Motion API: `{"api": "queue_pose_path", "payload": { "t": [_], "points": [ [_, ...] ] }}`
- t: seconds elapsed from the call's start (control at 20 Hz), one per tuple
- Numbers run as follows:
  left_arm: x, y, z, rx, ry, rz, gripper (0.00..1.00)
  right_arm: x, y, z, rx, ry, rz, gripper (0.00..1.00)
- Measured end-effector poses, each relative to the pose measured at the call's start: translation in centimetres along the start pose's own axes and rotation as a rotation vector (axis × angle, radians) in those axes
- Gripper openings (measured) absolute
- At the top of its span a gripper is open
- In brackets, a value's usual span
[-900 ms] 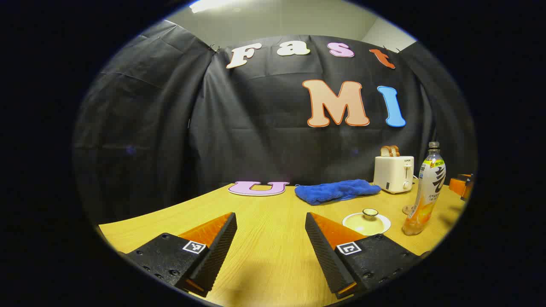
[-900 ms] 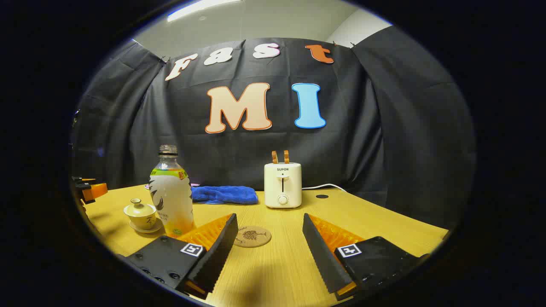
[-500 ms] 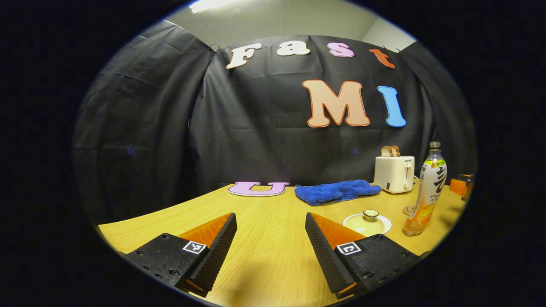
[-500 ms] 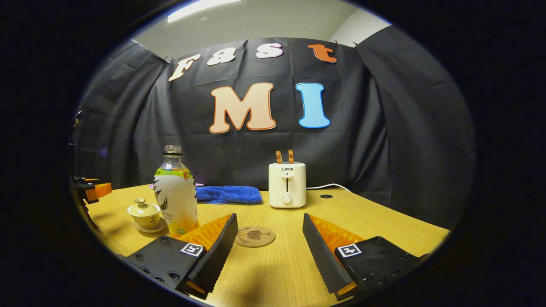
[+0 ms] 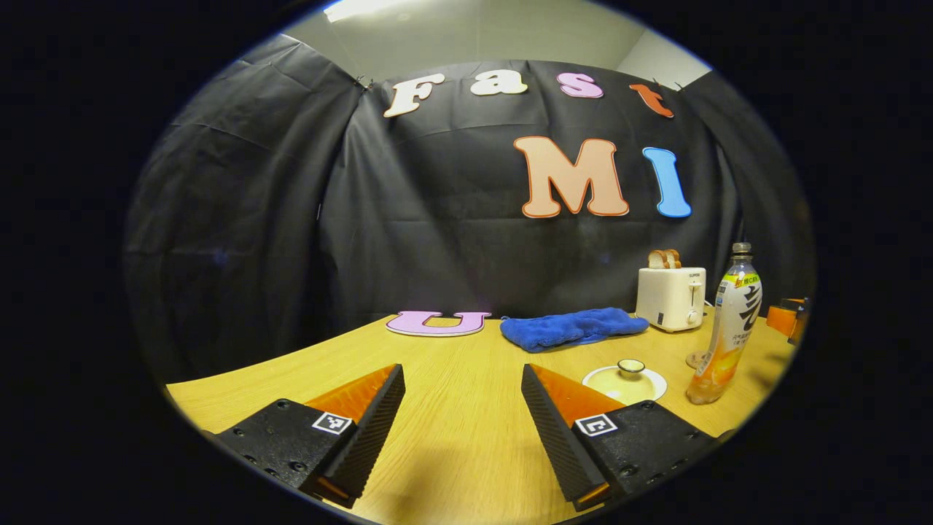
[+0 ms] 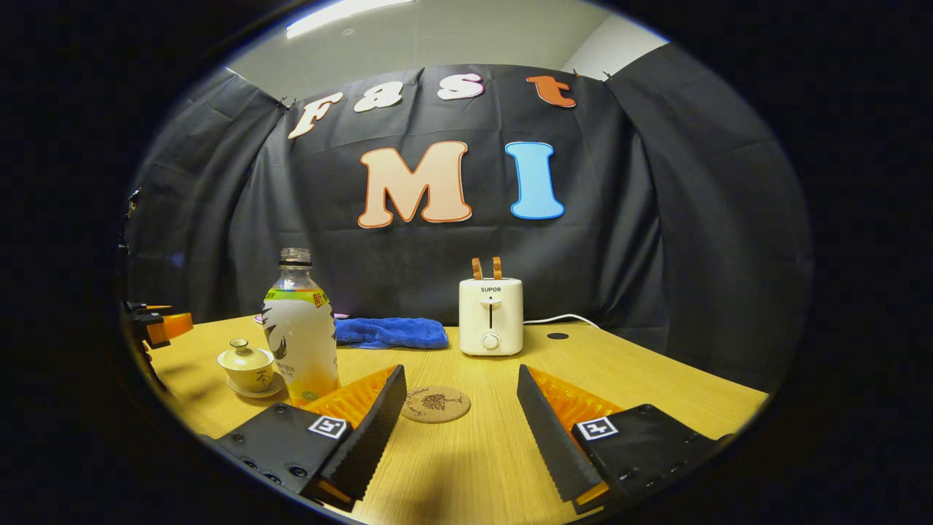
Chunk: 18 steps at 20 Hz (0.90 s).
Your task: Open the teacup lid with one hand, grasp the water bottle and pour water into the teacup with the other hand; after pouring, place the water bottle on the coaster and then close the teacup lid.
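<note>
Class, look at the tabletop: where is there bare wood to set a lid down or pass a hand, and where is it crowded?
Bare wood lies before the blue towel, left of the teacup. More lies right of the coaster, past the toaster. It is crowded where the teacup and water bottle stand close together.

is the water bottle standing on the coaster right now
No, the water bottle stands on the bare table, left of the coaster.

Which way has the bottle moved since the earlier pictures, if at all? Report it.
No. The bottle stands at the same gap left of the toaster.
</note>
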State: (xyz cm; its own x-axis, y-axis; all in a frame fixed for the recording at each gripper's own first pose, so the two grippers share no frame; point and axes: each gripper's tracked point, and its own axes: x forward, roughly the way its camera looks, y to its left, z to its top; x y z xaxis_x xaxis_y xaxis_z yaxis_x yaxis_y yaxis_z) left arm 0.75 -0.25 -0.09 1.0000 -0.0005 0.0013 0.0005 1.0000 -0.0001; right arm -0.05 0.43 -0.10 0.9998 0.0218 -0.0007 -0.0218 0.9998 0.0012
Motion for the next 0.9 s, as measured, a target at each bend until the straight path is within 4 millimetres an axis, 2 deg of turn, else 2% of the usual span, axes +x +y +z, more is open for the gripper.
{"api": "queue_pose_path", "payload": {
  "t": [0.1, 0.25, 0.35, 0.4, 0.45, 0.5, 0.55, 0.65, 0.7, 0.9],
  "points": [
    [0.1, -0.1, 0.0, 0.0, 0.001, 0.0, 0.94, 0.0, 0.0, 0.0, 0.0, 0.0, 0.0, 0.97],
    [0.1, -0.4, 0.0, 0.0, 0.0, -0.022, 0.95, 0.0, 0.0, 0.0, 0.0, 0.0, 0.0, 0.97],
    [0.4, -1.0, 0.1, -0.001, -0.001, -0.045, 0.95, 0.0, 0.0, -0.1, 0.0, 0.0, 0.0, 0.94],
    [1.1, -1.7, 0.3, -0.002, -0.002, -0.061, 0.95, 0.0, 0.0, 0.0, 0.0, 0.0, 0.0, 0.97],
    [1.4, -2.3, 0.3, -0.002, -0.002, -0.08, 0.95, 0.0, 0.0, -0.1, 0.0, 0.0, 0.0, 0.94],
    [1.4, -2.8, 0.3, -0.003, -0.003, -0.104, 0.95, 0.0, 0.0, 0.0, 0.0, 0.0, 0.0, 1.0],
    [1.4, -3.4, 0.4, -0.003, -0.003, -0.128, 0.95, 0.0, 0.0, -0.1, 0.0, 0.0, 0.0, 0.94],
    [1.4, -4.7, 0.3, -0.004, -0.005, -0.189, 0.95, 0.0, 0.0, -0.1, 0.0, 0.0, 0.0, 0.97],
    [1.2, -5.4, 0.2, -0.005, -0.007, -0.225, 0.95, 0.0, 0.0, 0.0, 0.0, 0.0, 0.0, 0.94],
    [1.3, -8.9, 0.2, -0.008, -0.01, -0.371, 0.94, 0.0, 0.0, 0.0, 0.0, 0.0, -0.001, 0.94]
  ]
}}
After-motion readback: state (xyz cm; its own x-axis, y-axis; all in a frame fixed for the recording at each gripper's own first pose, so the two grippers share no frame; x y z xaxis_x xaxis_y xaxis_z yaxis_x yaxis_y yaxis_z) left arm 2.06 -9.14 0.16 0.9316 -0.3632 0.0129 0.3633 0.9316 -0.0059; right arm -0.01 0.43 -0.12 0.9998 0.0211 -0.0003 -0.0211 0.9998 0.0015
